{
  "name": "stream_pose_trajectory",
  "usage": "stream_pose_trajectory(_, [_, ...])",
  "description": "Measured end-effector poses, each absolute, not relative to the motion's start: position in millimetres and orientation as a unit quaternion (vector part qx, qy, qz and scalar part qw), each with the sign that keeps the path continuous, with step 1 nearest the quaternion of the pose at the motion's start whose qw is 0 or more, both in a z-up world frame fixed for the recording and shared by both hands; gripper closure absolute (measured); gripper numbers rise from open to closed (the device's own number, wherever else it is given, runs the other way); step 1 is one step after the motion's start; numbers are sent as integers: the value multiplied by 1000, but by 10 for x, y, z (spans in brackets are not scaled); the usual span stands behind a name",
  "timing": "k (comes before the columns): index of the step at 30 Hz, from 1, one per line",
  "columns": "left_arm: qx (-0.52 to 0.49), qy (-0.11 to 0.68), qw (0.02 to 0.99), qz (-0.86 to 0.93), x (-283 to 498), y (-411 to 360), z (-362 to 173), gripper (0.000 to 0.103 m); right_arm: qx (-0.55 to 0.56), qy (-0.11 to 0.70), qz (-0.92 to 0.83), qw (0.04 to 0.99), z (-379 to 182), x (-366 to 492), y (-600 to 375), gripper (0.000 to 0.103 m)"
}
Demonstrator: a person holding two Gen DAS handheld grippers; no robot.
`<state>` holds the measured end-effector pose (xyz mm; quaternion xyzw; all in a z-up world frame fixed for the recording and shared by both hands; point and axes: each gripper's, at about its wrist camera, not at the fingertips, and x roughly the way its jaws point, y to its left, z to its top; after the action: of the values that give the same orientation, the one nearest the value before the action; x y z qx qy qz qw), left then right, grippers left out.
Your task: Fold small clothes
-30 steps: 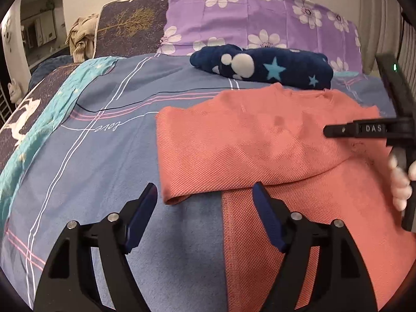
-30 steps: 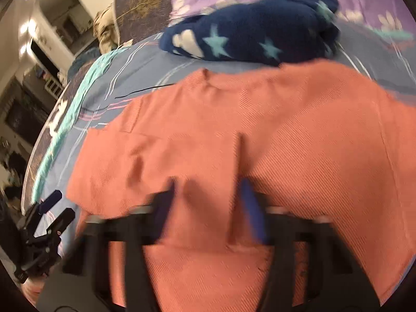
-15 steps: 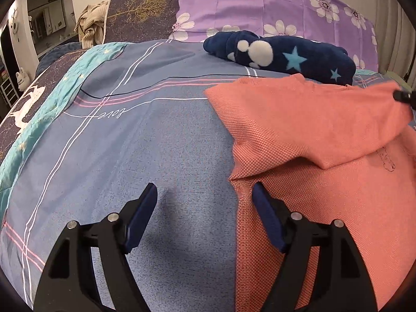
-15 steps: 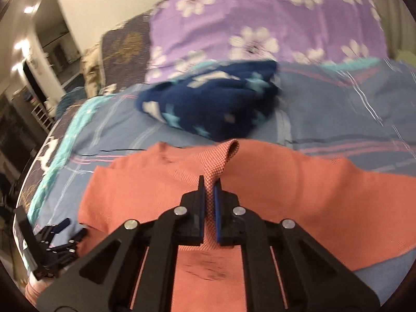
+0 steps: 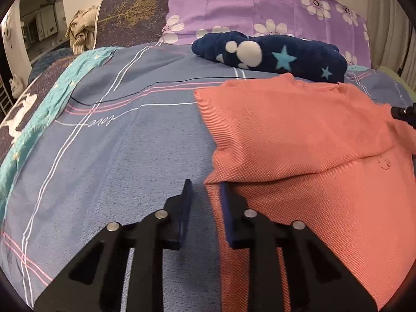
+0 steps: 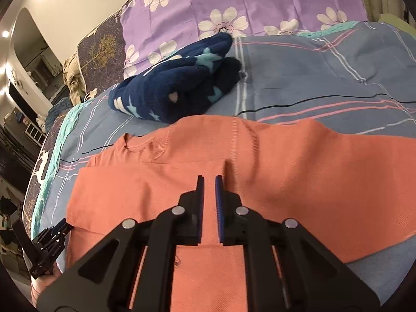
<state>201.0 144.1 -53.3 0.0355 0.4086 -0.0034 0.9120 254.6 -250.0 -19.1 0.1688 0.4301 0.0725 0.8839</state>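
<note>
An orange knit shirt (image 5: 299, 140) lies on the blue bedspread, its left sleeve folded over the body. It also shows in the right wrist view (image 6: 260, 171). My left gripper (image 5: 205, 189) is low at the shirt's left edge, jaws narrowed with a gap, the shirt's edge between them. My right gripper (image 6: 209, 182) hovers over the shirt's middle, jaws slightly apart, holding nothing. The left gripper also shows in the right wrist view (image 6: 56, 232) at the lower left, and the right gripper's tip shows in the left wrist view (image 5: 404, 113) at the right edge.
A folded dark blue star-print fleece (image 5: 270, 54) lies behind the shirt, also in the right wrist view (image 6: 176, 88). A purple flowered pillow (image 5: 260, 7) and a dark pillow (image 5: 132, 18) stand at the headboard. Blue bedspread (image 5: 117, 156) stretches left.
My right gripper let go of the sleeve it had pinched and laid it over the body. My left gripper's jaws closed in from wide open at the shirt's left edge.
</note>
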Motion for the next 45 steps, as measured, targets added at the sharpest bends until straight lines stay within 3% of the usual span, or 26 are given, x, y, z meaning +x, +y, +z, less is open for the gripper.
stream_pose_trajectory(5, [40,413,910,-4,2022,1422,-561,81,175,453,97,869,-305,2478,-2499,85])
stream_pose_trajectory(7, [29,416,909,-7,2030,1453,-572,81,160,471,105,861,-411,2490,-2383,63])
stream_pose_trajectory(8, [27,417,909,-6,2032,1460,-579,79,153,483,110,855,-473,2497,-2323,58])
stream_pose_trajectory(9, [26,417,909,-5,2034,1459,-585,79,143,494,112,850,-541,2515,-2257,58])
stream_pose_trajectory(11, [27,416,909,-4,2028,1458,-593,79,93,490,79,863,-564,2498,-2131,89])
stream_pose_trajectory(12, [28,414,910,-4,2025,1456,-592,79,81,483,74,869,-518,2474,-2109,98])
stream_pose_trajectory(17, [26,413,910,-5,2019,1455,-598,79,93,445,49,889,-224,2256,-2276,98])
stream_pose_trajectory(20, [20,412,911,-9,2013,1474,-592,79,63,486,26,871,-445,2285,-2344,93])
stream_pose_trajectory(25, [-49,424,900,-86,1893,1641,-499,78,106,472,34,874,-458,2197,-2482,82])
stream_pose_trajectory(29, [-105,388,906,-131,1856,1785,-230,65,84,437,69,893,-290,2087,-2321,81])
stream_pose_trajectory(32, [-85,380,914,-111,2113,1741,-117,65,77,426,111,895,-249,2065,-2145,80])
stream_pose_trajectory(36, [-58,429,897,-87,2721,1579,-341,65,65,470,88,876,-536,2176,-2072,82])
stream_pose_trajectory(37, [-57,446,890,-77,2901,1546,-451,67,78,466,89,877,-660,2177,-2121,83])
stream_pose_trajectory(39, [-49,453,888,-67,3093,1506,-557,95,78,442,97,889,-690,2137,-2159,83])
stream_pose_trajectory(45, [139,405,904,9,3315,1179,-653,98,58,432,88,896,-685,2144,-2154,82])
